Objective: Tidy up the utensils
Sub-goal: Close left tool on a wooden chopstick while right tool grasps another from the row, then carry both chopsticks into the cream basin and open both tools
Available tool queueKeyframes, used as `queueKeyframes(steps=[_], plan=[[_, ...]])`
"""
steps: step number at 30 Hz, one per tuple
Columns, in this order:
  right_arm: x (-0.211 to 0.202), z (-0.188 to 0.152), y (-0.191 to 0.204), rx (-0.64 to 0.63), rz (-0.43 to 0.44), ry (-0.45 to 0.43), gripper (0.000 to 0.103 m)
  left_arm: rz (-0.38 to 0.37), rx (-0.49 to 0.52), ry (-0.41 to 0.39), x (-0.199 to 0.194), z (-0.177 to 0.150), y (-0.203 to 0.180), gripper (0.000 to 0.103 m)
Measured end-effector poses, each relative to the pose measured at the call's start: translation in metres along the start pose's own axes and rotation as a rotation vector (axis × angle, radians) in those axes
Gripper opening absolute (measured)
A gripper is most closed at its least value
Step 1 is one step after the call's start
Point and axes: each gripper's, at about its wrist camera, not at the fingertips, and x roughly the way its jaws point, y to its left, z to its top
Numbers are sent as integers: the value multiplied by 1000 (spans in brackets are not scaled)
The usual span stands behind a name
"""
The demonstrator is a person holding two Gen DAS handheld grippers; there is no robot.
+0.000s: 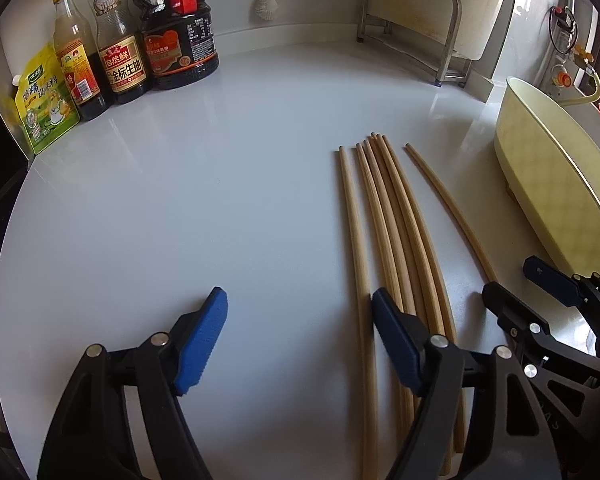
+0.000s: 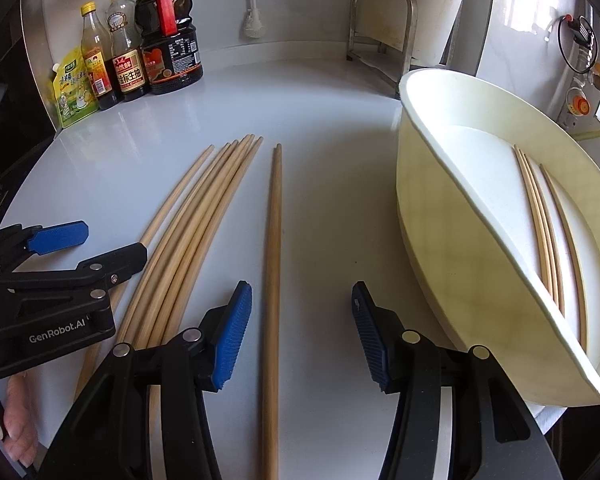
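- I'm over a glossy white countertop (image 1: 180, 208) that runs back to a pale wall, with light glaring off the surface ahead of both grippers.
- Far ahead and to the left of my left gripper (image 1: 300, 336) stand three sauce bottles (image 1: 118, 40) in a row, with a yellow seasoning pouch (image 1: 44, 104) at their left end.
- Ahead and to the right sits a metal rack (image 1: 412, 24) against the wall, and a brush head (image 1: 266, 6) hangs between it and the bottles.
- My left gripper's blue pads are spread apart, holding nothing; its right finger rests over the near end of the bundle of chopsticks (image 1: 396, 220).
- My right gripper (image 2: 302, 332) is likewise wide apart, and one single chopstick (image 2: 272, 280) lies on the counter between its pads, untouched.
- The bundle lies just left of my right gripper, fanned slightly, tips pointing toward the wall.
- Only the right wrist view looks down into the cream basin (image 2: 440, 208) at that gripper's right: a few chopsticks in the basin (image 2: 544, 216) lie along its floor.
- The left wrist view catches just the basin's outer wall, plus the right gripper at its right edge.
- The right wrist view shows my bare fingers (image 2: 18, 412) on the left gripper's handle, low at the left.
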Motion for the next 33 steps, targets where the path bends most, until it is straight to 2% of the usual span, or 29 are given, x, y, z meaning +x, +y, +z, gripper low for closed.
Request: queueKeyframes(steps=[4,5,8,11,12,18,22,33], plan=[[-1,0,2,-11,3,-2,50,-15,15,-10,-4,-1,-5,49],[-2,0,2,-14,4,-2,49,-20,18,-10,-4,-2,-6,42],[-4,0,8,-40,11,4,42,-35,26,-6,-6,-3,-8,26],[-6,1,14,-60,19,9,17,-48,18,-1,-8,-3,-7,10],[-6,1,14,-64,15,11,7,-54,13,2,-8,-3,-6,8],[-9,2,6,-2,71,21,7,-81,-12,19,-10,-6,2,8],[-14,2,9,-4,85,10,7,-104,-18,28,-14,-8,6,8],[-35,7,15,12,136,-30,7,-108,-36,-14,-42,-5,15,8]])
